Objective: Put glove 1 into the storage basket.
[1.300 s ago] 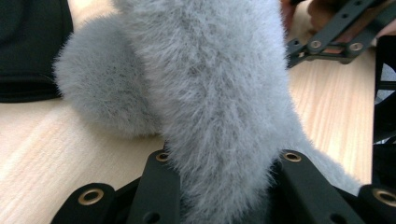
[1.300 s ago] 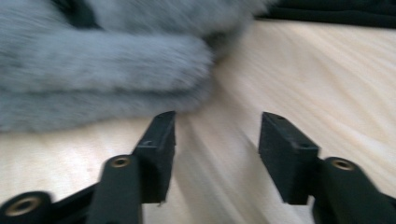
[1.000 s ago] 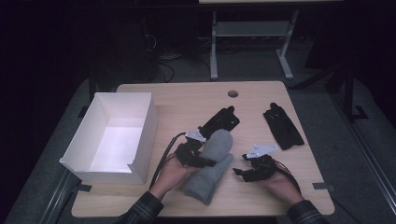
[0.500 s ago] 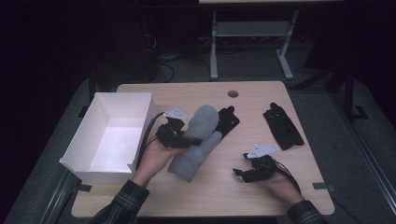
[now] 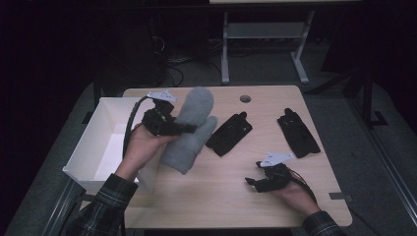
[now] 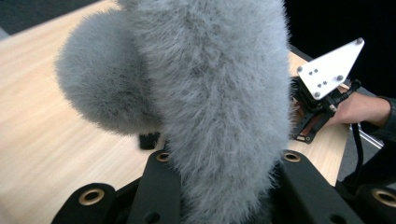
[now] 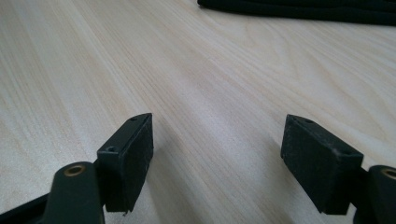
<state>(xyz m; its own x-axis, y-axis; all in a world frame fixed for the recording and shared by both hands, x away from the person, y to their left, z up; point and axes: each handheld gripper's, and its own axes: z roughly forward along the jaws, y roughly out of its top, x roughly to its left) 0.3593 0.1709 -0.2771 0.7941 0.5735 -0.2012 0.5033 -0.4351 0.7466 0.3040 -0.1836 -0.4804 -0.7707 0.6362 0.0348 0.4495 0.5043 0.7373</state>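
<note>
The left gripper (image 5: 184, 129) clamps the grey mitten (image 5: 189, 130) at 9 o'clock of the table (image 5: 216, 191); the right gripper (image 5: 252, 182), at 5 o'clock, stands open, empty.

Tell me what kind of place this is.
Probably a lab or workshop set up for recording: a small wooden table in a dark room, cables on the floor, and a metal stand behind it.

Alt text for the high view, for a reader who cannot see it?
The left gripper holds a fluffy grey mitten up beside a white box. The right gripper rests open on the wooden table, near two black gloves.
</note>
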